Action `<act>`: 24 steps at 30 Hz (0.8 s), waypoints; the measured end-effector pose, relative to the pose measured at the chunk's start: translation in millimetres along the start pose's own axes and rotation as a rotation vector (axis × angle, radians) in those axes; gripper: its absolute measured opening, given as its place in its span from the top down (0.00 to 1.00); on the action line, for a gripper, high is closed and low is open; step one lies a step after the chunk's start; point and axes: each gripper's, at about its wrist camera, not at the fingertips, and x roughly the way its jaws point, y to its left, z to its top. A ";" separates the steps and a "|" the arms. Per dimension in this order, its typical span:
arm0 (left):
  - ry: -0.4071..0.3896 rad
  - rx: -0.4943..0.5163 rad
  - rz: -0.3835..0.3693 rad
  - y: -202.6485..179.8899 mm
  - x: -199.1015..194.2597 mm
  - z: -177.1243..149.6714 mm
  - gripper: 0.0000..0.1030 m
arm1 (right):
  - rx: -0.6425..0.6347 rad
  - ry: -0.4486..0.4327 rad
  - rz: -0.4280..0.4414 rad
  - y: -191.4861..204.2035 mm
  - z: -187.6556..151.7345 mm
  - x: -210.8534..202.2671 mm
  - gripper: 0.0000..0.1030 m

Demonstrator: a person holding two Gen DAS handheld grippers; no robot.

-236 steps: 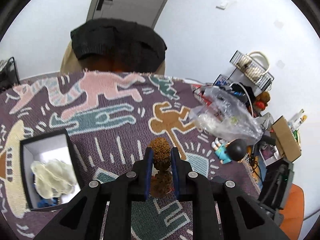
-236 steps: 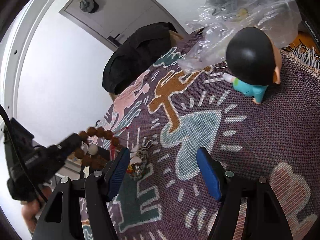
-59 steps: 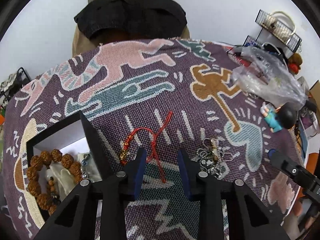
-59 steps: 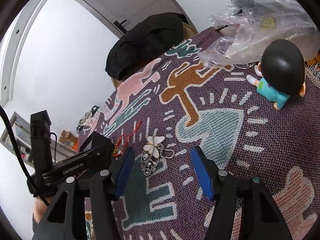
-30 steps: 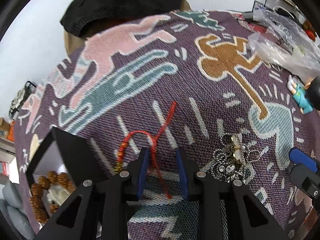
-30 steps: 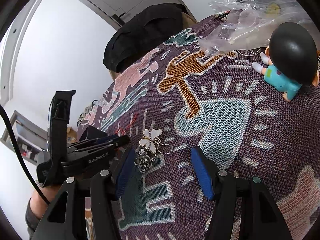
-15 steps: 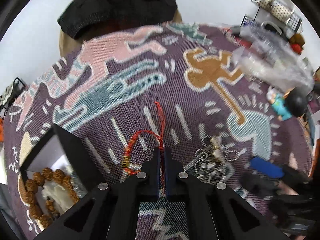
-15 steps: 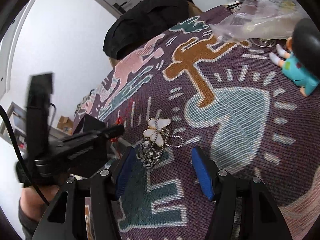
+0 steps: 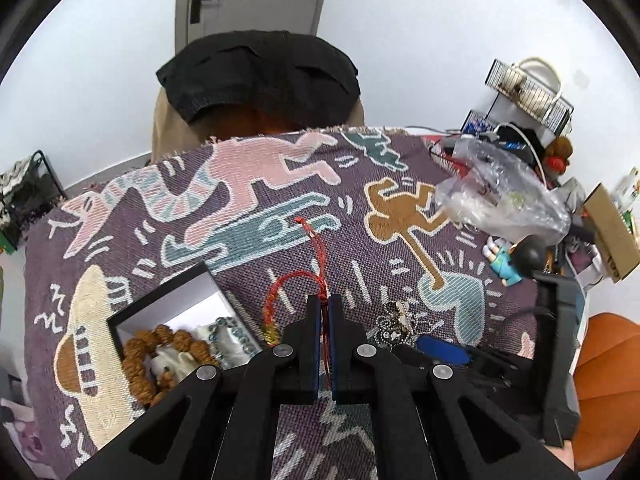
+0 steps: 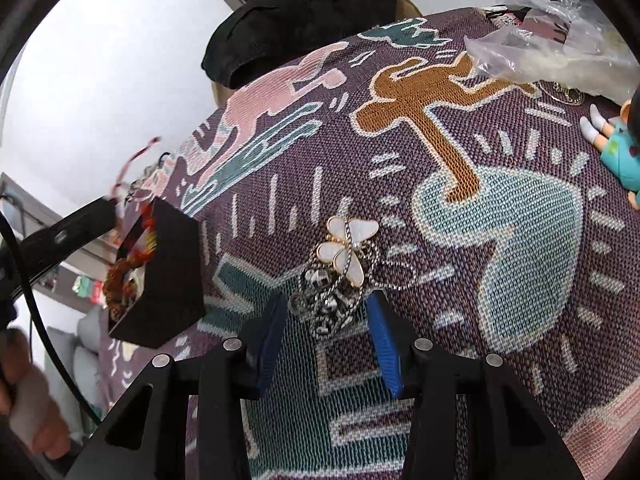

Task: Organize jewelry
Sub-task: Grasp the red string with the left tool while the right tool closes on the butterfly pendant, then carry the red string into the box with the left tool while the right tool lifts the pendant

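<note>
Tabletop under a purple woven cloth (image 9: 256, 184) with pink, teal and brown figures. Far edge: chair draped with a black garment (image 9: 260, 68). Right edge: crumpled clear plastic bag (image 9: 500, 200), small doll figure (image 9: 516, 258) in teal lying beside it.

Black open box (image 9: 176, 300) near the left edge, white lining; brown bead bracelet (image 9: 140, 356) and pale pieces inside.

Left gripper (image 9: 325, 304) angled steeply down over the cloth just right of the box, jaws together, clamped on the red cord bracelet (image 9: 316, 248). Cord rises from the jaws, its loop and gold bead hanging to their left, clear of the cloth as far as the right wrist view shows. A hand (image 10: 28, 408) holds the left tool at that view's lower left.

Right gripper (image 10: 326, 320) tilted down, low over the cloth near its middle, jaws closing, blue pads either side of the silver chain cluster with white butterfly pendant (image 10: 346, 252); pads not yet pressing on it. Cluster lies on the cloth.
</note>
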 end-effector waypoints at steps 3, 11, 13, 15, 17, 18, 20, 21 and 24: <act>-0.015 -0.019 -0.010 9.3 -8.0 -3.7 0.97 | -0.003 0.005 -0.021 1.4 1.7 1.0 0.66; -0.046 -0.070 -0.037 26.0 -21.7 -10.3 0.97 | -0.066 0.008 -0.079 11.1 4.0 8.1 0.84; -0.054 -0.077 -0.043 28.8 -25.8 -11.8 0.97 | -0.065 0.010 -0.074 10.1 2.2 5.8 0.89; -0.062 -0.080 -0.045 30.8 -29.1 -13.3 0.97 | -0.056 0.004 -0.062 6.9 -1.0 0.2 0.90; -0.066 -0.085 -0.048 32.6 -31.1 -14.5 0.97 | -0.048 -0.008 -0.047 4.5 -2.7 -6.7 0.97; -0.069 -0.089 -0.049 34.0 -32.1 -14.9 0.97 | -0.041 -0.016 -0.034 3.1 -2.8 -12.2 0.97; -0.074 -0.096 -0.050 36.3 -33.8 -15.6 0.97 | -0.040 -0.038 -0.018 3.2 -1.9 -23.9 0.96; -0.078 -0.101 -0.052 37.6 -35.2 -15.7 0.97 | -0.045 -0.052 -0.012 5.0 -0.7 -31.2 0.96; -0.089 -0.109 -0.058 39.6 -39.7 -16.3 0.97 | -0.060 -0.087 0.007 10.9 3.8 -51.0 0.96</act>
